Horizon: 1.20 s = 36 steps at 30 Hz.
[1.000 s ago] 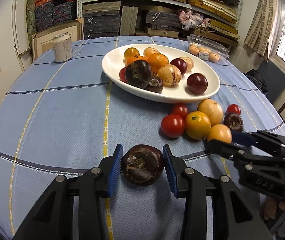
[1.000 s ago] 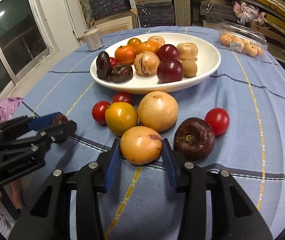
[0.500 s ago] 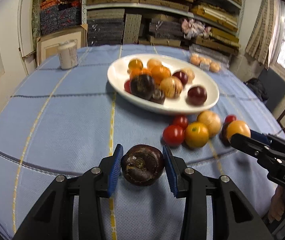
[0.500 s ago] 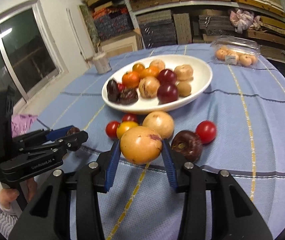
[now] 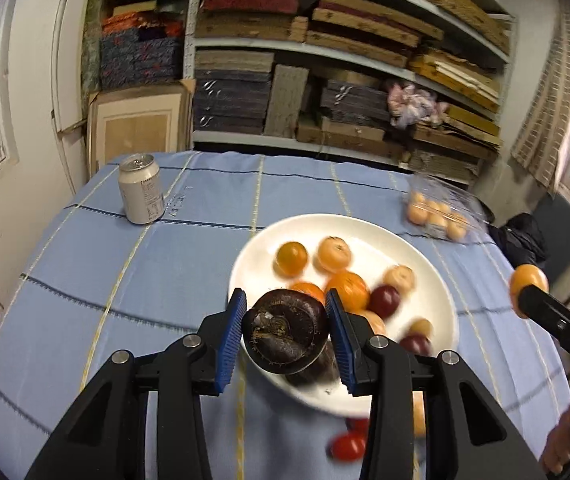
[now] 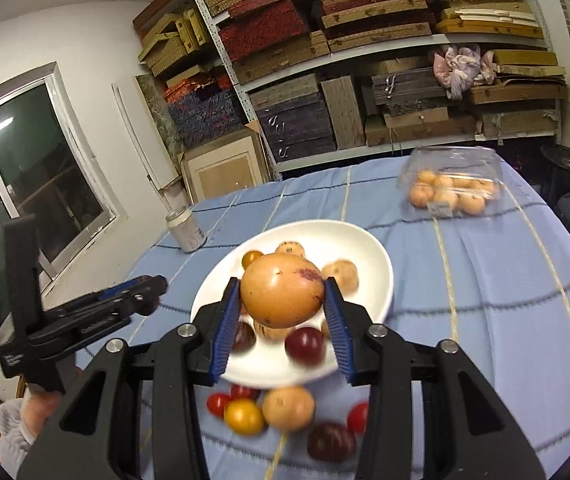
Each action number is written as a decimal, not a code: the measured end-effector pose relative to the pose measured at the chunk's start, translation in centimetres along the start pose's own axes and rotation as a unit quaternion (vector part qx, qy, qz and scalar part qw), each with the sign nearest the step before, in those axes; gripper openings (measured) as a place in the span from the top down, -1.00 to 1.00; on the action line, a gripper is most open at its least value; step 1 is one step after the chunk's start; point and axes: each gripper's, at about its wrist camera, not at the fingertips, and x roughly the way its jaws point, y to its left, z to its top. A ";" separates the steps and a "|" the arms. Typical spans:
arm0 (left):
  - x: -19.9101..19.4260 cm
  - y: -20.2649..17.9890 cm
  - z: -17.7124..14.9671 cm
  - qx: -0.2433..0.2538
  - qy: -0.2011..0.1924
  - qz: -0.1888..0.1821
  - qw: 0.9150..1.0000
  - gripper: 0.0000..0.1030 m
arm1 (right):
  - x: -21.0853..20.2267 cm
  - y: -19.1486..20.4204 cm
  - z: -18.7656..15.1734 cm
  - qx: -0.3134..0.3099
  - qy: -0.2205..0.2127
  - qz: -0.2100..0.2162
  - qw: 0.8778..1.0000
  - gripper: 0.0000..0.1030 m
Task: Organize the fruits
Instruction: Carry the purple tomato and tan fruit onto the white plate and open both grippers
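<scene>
While my left gripper (image 5: 285, 338) clamps a dark fruit (image 5: 285, 336) and my right gripper (image 6: 281, 312) a tan fruit (image 6: 281, 290) above the plate (image 6: 381, 264), six fruits (image 6: 285, 408) wait before it — mostly done.

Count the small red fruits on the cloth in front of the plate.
3. Two red fruits lie beside the yellow fruit; a third lies beside the dark fruit. The right gripper may hide more.

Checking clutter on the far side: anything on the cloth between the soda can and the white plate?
Nothing: in the left wrist view, only bare blue tablecloth lies between the soda can and the white plate.
</scene>
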 end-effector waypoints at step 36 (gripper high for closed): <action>0.2 -1.3 -1.8 0.037 -0.033 0.037 0.998 -0.39 | 0.6 -1.1 0.0 0.002 -0.073 -0.034 0.997 -0.68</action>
